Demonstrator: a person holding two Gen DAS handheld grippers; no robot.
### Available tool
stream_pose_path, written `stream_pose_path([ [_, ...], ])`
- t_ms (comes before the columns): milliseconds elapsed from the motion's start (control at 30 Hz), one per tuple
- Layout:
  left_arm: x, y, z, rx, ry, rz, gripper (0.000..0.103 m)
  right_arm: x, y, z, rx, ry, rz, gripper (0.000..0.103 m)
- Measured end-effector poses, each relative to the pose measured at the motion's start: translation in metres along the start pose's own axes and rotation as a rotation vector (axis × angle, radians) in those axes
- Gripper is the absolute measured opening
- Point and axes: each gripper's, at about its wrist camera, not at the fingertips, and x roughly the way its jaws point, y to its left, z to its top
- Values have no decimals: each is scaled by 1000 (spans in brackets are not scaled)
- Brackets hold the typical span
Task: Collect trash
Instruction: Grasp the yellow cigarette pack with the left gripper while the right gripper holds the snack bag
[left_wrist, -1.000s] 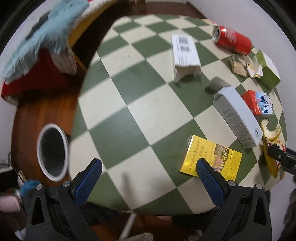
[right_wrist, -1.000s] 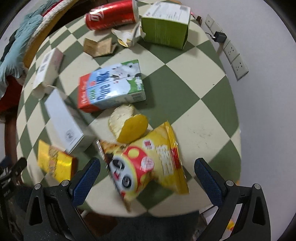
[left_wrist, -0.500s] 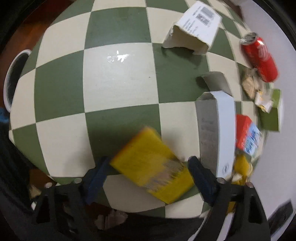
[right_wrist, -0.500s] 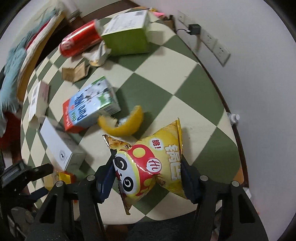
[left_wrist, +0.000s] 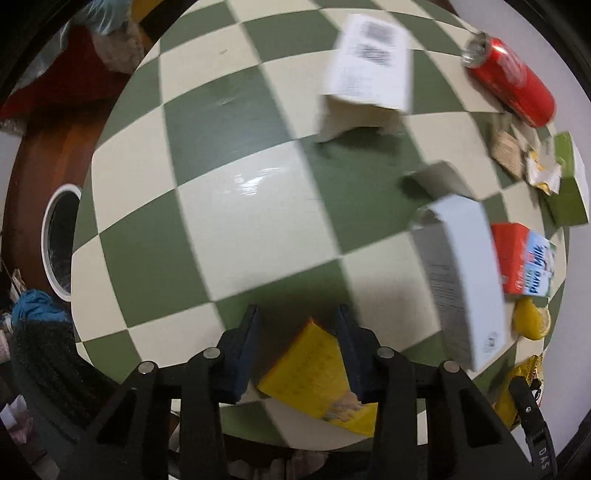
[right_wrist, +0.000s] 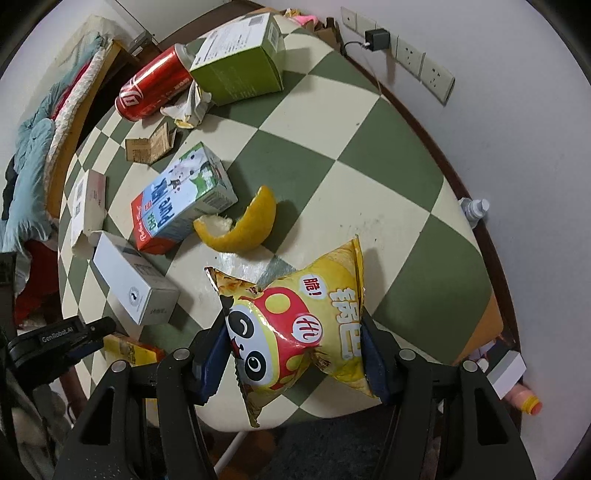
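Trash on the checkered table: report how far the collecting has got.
Nothing looks binned yet. In hand: right gripper clamps the snack bag; left gripper is closing around the yellow box. Left: red can, green box, milk carton, peel, white boxes.

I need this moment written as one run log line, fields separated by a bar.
task: collect trash | left gripper: fingers closing around yellow box | right gripper: fingers gripping snack bag | bin: beside table

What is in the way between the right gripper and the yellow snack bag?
Nothing. The yellow snack bag already sits between the right gripper pads, which press its sides. The orange peel lies beyond it.
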Motion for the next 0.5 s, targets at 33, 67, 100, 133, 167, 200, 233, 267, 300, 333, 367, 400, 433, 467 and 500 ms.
stream_pose_path([
  [33, 0, 4, -1, -4, 16, -9, 41, 1, 0, 0, 1, 13, -3, 67],
  [67, 2, 9, -3, -15, 38, -19, 39, 2, -1, 0, 9, 22, 1, 68],
  [100, 2, 15, -6, -45, 59, -55, 40, 3, -1, 1, 16, 27, 6, 70],
  [133, 3, 20, -9, -80, 81, -93, 40, 4, 0, 2, 19, 30, 7, 74],
  [167, 4, 25, -13, -118, 102, -128, 40, 4, 0, 2, 22, 29, 7, 76],
  [200, 8, 37, -20, -159, 126, -169, 42, 4, 2, 3, 21, 27, 8, 79],
  [233, 9, 39, -25, -172, 133, -186, 45, 4, 3, 3, 17, 24, 7, 80],
  [267, 9, 42, -29, -163, 125, -184, 58, 4, 6, 4, 12, 20, 7, 81],
  [300, 3, 42, -31, -137, 99, -169, 72, 3, 7, 4, 4, 18, 7, 81],
  [333, -2, 45, -42, -112, 71, -156, 76, 1, 9, 3, -7, 17, 7, 81],
  [367, -9, 44, -47, -63, 37, -139, 77, -1, 10, 3, -18, 12, 5, 81],
  [400, -15, 41, -49, -33, 24, -129, 77, -3, 10, 2, -27, 7, 3, 81],
  [433, -19, 41, -55, -12, 12, -122, 77, -5, 10, 2, -30, 5, 4, 81],
  [467, -23, 38, -58, 13, -3, -119, 77, -6, 10, 2, -32, 4, 9, 81],
  [500, -28, 32, -64, 67, -23, -100, 78, -8, 10, 2, -34, 5, 17, 81],
])
